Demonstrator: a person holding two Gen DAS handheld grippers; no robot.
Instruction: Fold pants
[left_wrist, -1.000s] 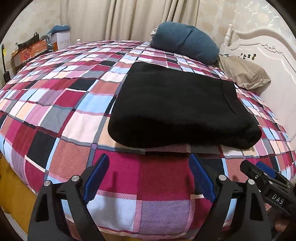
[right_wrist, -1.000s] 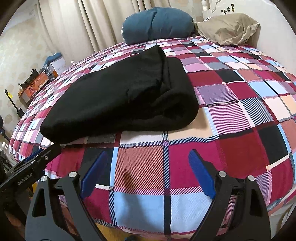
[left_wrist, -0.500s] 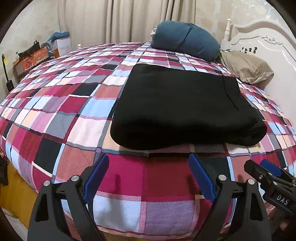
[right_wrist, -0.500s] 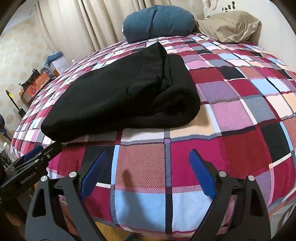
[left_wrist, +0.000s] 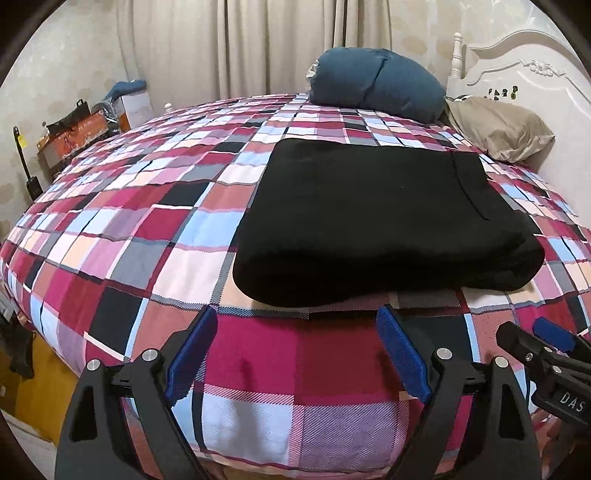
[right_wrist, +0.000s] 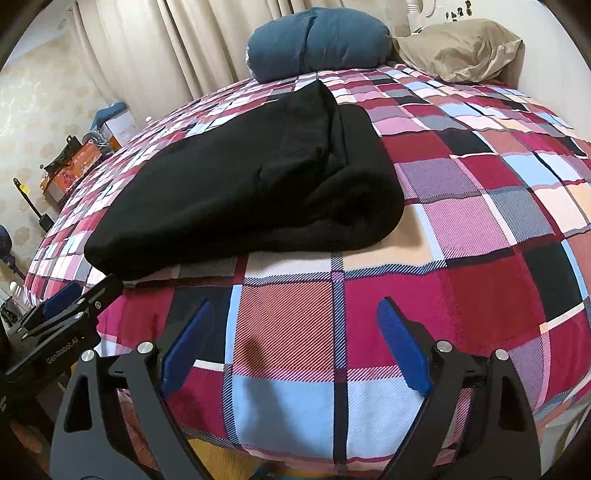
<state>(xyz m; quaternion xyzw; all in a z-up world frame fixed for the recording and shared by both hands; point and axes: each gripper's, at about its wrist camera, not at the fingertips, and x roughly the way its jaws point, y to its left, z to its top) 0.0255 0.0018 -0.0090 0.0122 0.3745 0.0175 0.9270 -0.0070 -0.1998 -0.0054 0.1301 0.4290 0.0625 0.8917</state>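
Observation:
The black pants (left_wrist: 380, 221) lie folded into a thick rectangle on the plaid bed cover (left_wrist: 147, 229), with the rounded fold edge toward me. They also show in the right wrist view (right_wrist: 251, 192). My left gripper (left_wrist: 297, 350) is open and empty, just in front of the pants' near edge above the cover. My right gripper (right_wrist: 295, 343) is open and empty, nearer the bed's edge, right of the pants' near corner. Each gripper shows at the side of the other's view, the right one (left_wrist: 546, 354) and the left one (right_wrist: 70, 314).
A blue pillow (left_wrist: 376, 88) and a beige pillow (left_wrist: 502, 129) lie at the head of the bed by the white headboard (left_wrist: 524, 62). Curtains (left_wrist: 240, 48) hang behind. Boxes and clutter (left_wrist: 85, 125) stand on the floor at the far left.
Both grippers have drawn back and lifted slightly from the pants, staying open. The folded pants have not moved.

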